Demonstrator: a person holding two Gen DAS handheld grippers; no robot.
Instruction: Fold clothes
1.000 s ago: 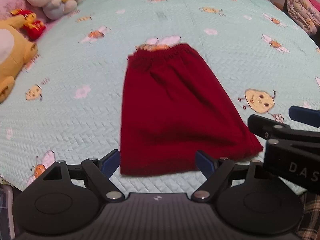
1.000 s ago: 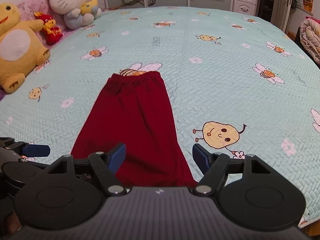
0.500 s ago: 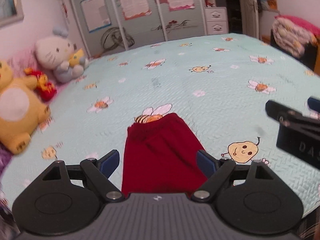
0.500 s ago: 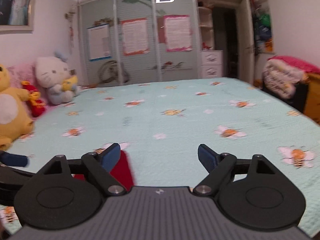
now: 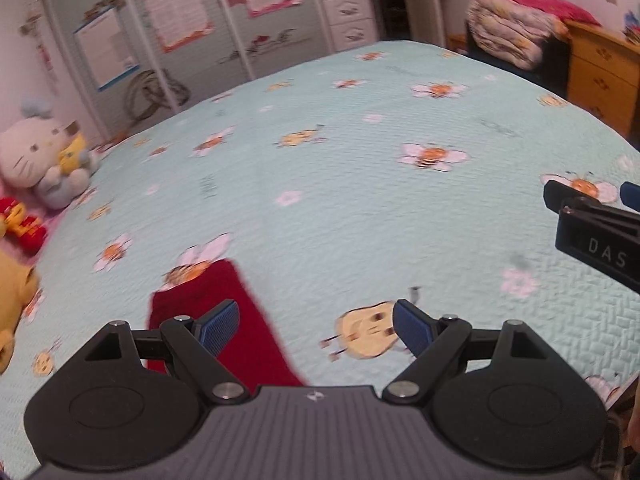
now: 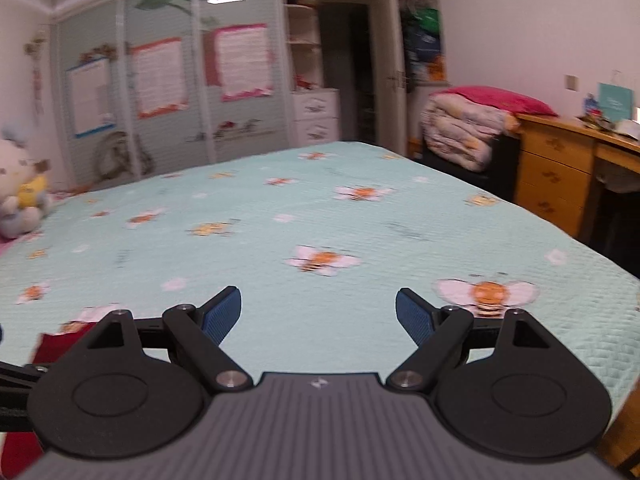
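Pale mint quilted bedspread with bee and flower prints (image 5: 360, 216), filling both views. Dark red folded cloth garment (image 5: 224, 320) lying near the close edge, long axis running away toward the far edge, directly under the left gripper (image 5: 316, 326), well left of the right gripper (image 6: 318, 316). Both pairs of blue pads spread, pinching nothing. Left hand nearer.
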